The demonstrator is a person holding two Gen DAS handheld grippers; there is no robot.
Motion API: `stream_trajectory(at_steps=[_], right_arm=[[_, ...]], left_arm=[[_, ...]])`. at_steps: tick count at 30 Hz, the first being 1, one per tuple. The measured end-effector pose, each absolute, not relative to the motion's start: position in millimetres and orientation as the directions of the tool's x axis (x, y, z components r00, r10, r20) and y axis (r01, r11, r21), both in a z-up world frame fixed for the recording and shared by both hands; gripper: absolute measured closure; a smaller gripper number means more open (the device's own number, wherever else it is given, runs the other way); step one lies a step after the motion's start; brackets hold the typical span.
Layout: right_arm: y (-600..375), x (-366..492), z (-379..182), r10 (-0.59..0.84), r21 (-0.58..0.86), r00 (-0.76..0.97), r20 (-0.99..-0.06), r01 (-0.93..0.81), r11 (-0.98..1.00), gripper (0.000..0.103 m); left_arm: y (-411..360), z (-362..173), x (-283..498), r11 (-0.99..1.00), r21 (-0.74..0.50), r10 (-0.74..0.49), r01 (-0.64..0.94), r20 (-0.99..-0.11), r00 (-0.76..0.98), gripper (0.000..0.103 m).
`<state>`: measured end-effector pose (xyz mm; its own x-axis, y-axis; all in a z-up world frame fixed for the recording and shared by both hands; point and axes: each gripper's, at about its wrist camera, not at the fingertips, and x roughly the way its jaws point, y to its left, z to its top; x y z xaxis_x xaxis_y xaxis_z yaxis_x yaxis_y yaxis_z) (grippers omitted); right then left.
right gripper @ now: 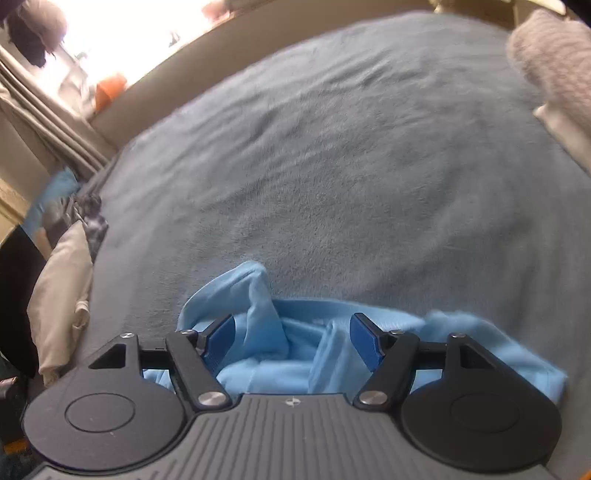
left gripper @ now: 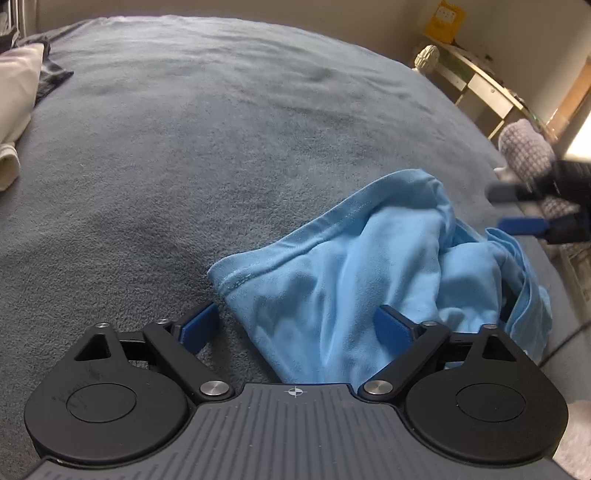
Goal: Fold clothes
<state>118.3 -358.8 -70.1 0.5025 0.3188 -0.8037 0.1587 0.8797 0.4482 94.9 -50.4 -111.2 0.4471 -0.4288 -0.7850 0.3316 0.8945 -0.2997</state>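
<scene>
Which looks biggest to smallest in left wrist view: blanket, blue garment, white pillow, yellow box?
1. blanket
2. blue garment
3. white pillow, cut off by the frame edge
4. yellow box, farthest away, so its true size is unsure

On the one grey bed lay one crumpled light-blue garment, one cream pillow and one knitted grey item, with two hand-held grippers, left hand-held gripper and right hand-held gripper.

A home bedroom: a wide bed under a grey fleece blanket, pillow far left, curtains.
</scene>
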Motion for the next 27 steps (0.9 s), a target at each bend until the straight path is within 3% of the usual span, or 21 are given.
stream_trajectory(at_steps=[3,8,12,15,27], right_arm=[[-358.8,139.4,-85.5,0.449,0.576,0.453,-0.770,0.189,0.795,0.031],[-317.1,164.1,-108.7,0.431,0.496,0.367,-0.825,0.103,0.862,0.032],[-290.3,162.5,-117.4,0.394,0.433,0.385,-0.834,0.016,0.901,0.050],[-286.1,155.8,-115.7,0.456,0.498,0.401,-0.794,-0.001,0.867,0.083],[-245.2,114.3,-132.0,0.656,0.631,0.224,-0.720,-0.182,0.754,0.085]], left_arm=[[-50.2,-111.4,87.9,0.888,-0.314,-0.445,0.335,-0.770,0.457,0.027],[-47.0,-112.3,76.0,0.862,-0.329,-0.486,0.386,-0.756,0.439,0.047],[-37.6,-115.9,66.9,0.824,-0.394,-0.546,0.406,-0.742,0.389,0.058],[-31.6,-119.4,60.1,0.790,-0.460,-0.598,0.406,-0.725,0.343,0.060],[-49.9,-124.4,12.7,0.684,-0.510,-0.683,0.521,-0.699,0.212,0.058]])
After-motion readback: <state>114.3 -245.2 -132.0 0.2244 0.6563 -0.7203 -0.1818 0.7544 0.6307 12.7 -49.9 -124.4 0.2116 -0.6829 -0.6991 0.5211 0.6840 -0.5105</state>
